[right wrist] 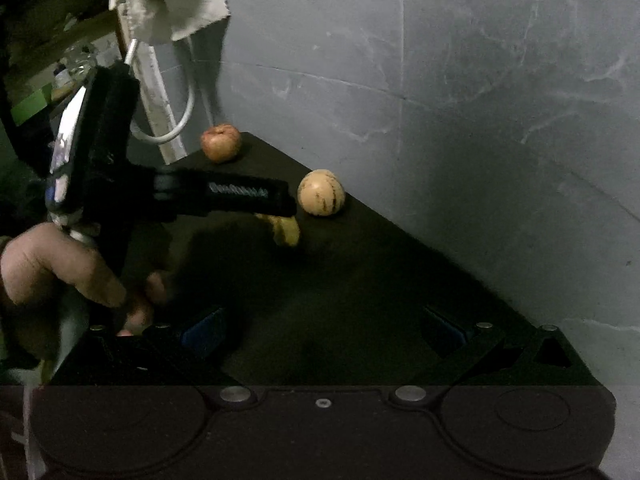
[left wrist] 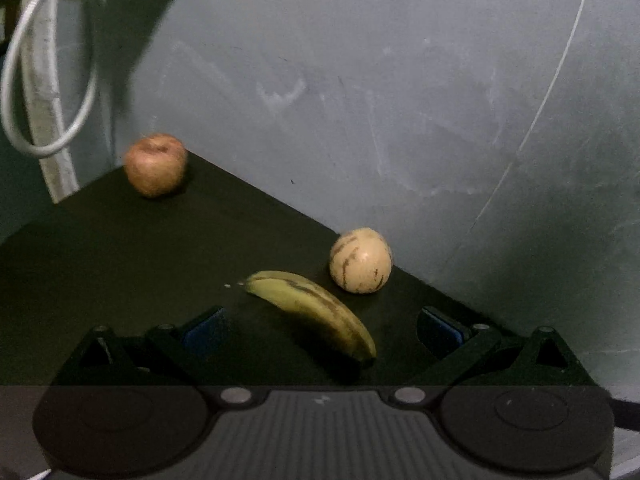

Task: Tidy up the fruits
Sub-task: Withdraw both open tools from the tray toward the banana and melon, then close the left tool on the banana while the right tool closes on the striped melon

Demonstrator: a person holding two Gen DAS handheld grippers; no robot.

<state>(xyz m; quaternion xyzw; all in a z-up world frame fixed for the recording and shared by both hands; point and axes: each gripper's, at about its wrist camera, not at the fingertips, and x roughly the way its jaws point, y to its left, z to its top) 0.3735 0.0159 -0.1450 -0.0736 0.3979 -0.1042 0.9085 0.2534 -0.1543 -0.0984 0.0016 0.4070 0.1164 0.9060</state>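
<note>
- Approaching the banana [left wrist: 316,312] looks like the step in hand: the left gripper [left wrist: 320,328] has its jaws spread wide with nothing held, and the banana lies crosswise in the gap between them, on the dark tabletop [left wrist: 120,264].
- Just ahead of the left jaws and slightly toward the right finger sits a pale striped round fruit [left wrist: 361,260], near the banana's far side but apart from it.
- Far ahead and off to the left of the jaws, an apple [left wrist: 155,165] rests near the table's back corner, well apart from the other two.
- From the right wrist view, the right gripper [right wrist: 320,328] is also wide open and empty, with bare tabletop between its fingers; the fruits lie well ahead of it.
- No bowl or tray shows, so where the fruits should go cannot be told.
- My judgement: the next move calls for lowering the left jaws around the banana's middle and closing gently, without nudging the round fruit into a roll.
</note>
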